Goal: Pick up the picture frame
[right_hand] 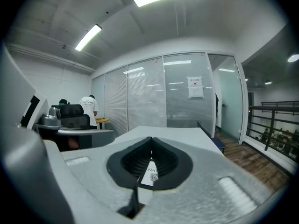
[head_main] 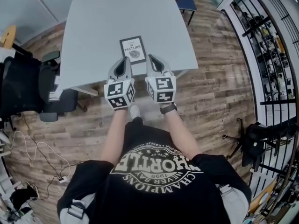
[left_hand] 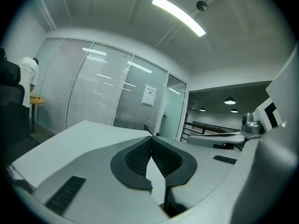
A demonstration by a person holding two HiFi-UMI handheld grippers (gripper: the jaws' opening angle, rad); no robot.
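Lying flat on the grey worktop (head_main: 103,27), near its lower edge at the centre of the head view: picture frame (head_main: 133,50), dark border, pale print inside.

Left tongs (head_main: 124,59) and right tongs (head_main: 151,58) are pointing up-frame side by side. Their tips are reaching over the worktop's near edge and flanking the frame's lower corners.

Both pairs are clenched on nothing. In the left gripper view the ribbed pads (left_hand: 138,155) are meeting at the tips. In the right gripper view the pads (right_hand: 135,160) are doing the same, and a slice of the frame (right_hand: 150,174) is showing through the hollow behind them.

Surroundings:
- A black office chair (head_main: 32,90) is standing at the left of the head view, beside the worktop.
- A blue chair (head_main: 187,3) is standing at the top, just past the worktop's far corner.
- Wood-plank floor (head_main: 210,92) is running beneath.
- A black railing (head_main: 266,64) is lining the right edge.
- A glass partition (right_hand: 149,97) with blinds is filling the background of the right gripper view.
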